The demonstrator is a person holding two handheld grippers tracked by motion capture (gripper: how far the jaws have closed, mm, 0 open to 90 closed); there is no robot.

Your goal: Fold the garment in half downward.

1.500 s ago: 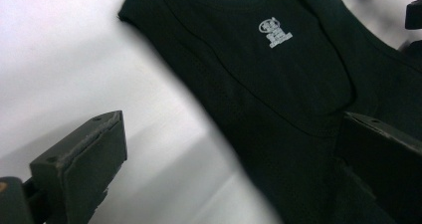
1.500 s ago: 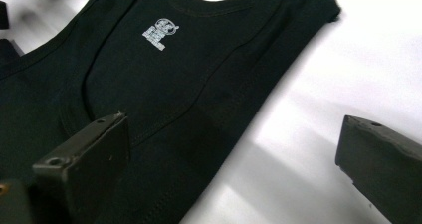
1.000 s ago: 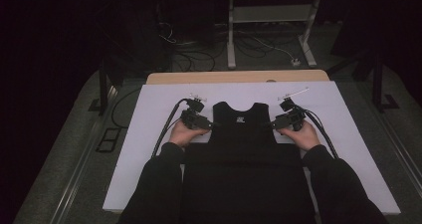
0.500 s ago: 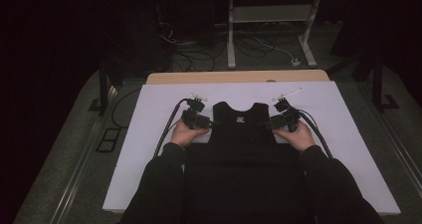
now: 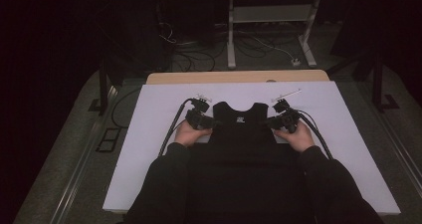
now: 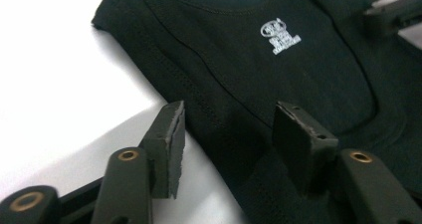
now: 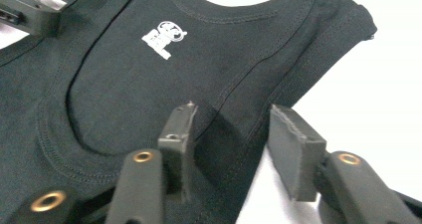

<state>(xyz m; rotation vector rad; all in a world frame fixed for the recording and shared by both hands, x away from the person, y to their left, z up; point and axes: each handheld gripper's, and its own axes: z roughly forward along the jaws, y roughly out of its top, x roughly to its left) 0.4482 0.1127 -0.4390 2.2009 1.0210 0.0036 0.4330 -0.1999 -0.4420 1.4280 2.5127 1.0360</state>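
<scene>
A black sleeveless top (image 5: 241, 119) lies flat on the white table (image 5: 149, 149), neck toward the far edge, a small white print (image 6: 280, 36) inside its collar. My left gripper (image 5: 211, 122) sits at the top's left armhole. Its jaws have just been closing and stand apart (image 6: 231, 114), one pad over the white surface, the other over the fabric (image 6: 298, 74), with the armhole hem between them. My right gripper (image 5: 271, 122) mirrors this at the right armhole (image 7: 234, 114). Its jaws have also been closing and straddle the ribbed hem (image 7: 124, 84) without pressing on it.
A thin white strip (image 5: 286, 93) lies on the table beyond the right gripper. Black cables (image 5: 171, 132) trail from both grippers toward the person. A wooden edge (image 5: 239, 77) borders the far side. Floor cables and a metal frame (image 5: 268, 25) lie beyond.
Both grippers have edged inward toward the top's armholes, the right one more visibly. The top has not moved.
</scene>
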